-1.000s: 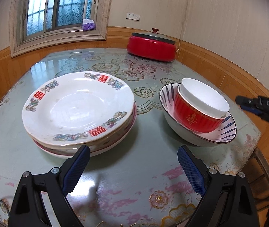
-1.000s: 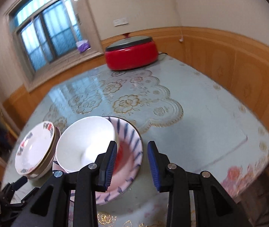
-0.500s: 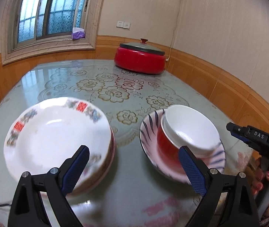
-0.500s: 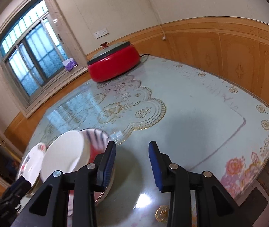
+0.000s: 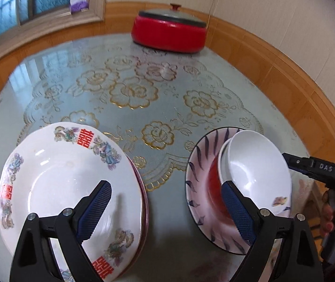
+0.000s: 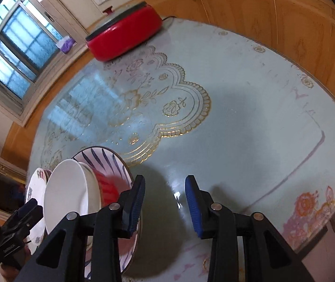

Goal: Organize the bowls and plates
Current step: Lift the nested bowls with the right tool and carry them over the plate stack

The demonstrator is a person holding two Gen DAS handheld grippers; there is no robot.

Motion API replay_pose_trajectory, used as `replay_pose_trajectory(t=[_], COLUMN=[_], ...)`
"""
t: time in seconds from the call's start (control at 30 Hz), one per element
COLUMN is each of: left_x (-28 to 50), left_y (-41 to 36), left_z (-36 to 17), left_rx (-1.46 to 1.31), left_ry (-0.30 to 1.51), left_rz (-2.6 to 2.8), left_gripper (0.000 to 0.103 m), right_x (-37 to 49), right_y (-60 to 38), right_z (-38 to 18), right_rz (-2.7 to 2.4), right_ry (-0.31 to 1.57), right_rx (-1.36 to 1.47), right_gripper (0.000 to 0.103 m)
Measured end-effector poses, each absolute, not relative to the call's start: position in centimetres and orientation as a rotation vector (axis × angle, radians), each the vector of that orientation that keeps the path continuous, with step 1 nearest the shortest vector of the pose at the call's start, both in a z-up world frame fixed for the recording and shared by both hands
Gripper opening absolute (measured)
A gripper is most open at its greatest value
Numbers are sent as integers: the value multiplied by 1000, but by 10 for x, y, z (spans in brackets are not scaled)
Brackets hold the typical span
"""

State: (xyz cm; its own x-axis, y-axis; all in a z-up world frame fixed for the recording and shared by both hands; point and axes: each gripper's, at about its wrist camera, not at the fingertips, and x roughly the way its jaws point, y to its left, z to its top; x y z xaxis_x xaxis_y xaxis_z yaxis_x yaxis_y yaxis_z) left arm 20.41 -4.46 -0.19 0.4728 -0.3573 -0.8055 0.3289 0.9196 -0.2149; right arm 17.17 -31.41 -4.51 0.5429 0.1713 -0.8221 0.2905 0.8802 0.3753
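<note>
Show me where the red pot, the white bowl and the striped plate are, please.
red pot [image 5: 168,33]: left wrist view, on its red side wall.
white bowl [image 5: 257,164]: left wrist view, on its white inside.
striped plate [image 5: 199,155]: left wrist view, on its striped rim.

Left gripper [image 5: 165,208] wide open, pointing steeply down; right gripper [image 6: 165,208] partly open, empty, also angled down.
</note>
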Motion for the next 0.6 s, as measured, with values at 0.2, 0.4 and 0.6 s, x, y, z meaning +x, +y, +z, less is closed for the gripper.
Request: replay_pose_trajectory(t=[0.2, 0.4, 0.6], left_x=[210, 213, 207], left_y=[-39, -49, -71], left_z=[14, 11, -1], left_rx=[-43, -3, 110], left_ry=[1026, 1091, 1105], left_rz=[-362, -324, -312], left_gripper=[94, 70, 67], right_x=[168, 170, 178], right_y=[-321, -306, -300], right_z=[-42, -43, -64], right_rz=[-7, 18, 102], right_ry=[1084, 1142, 1199], right_rx=[662, 577, 561], right_gripper=[36, 30, 15])
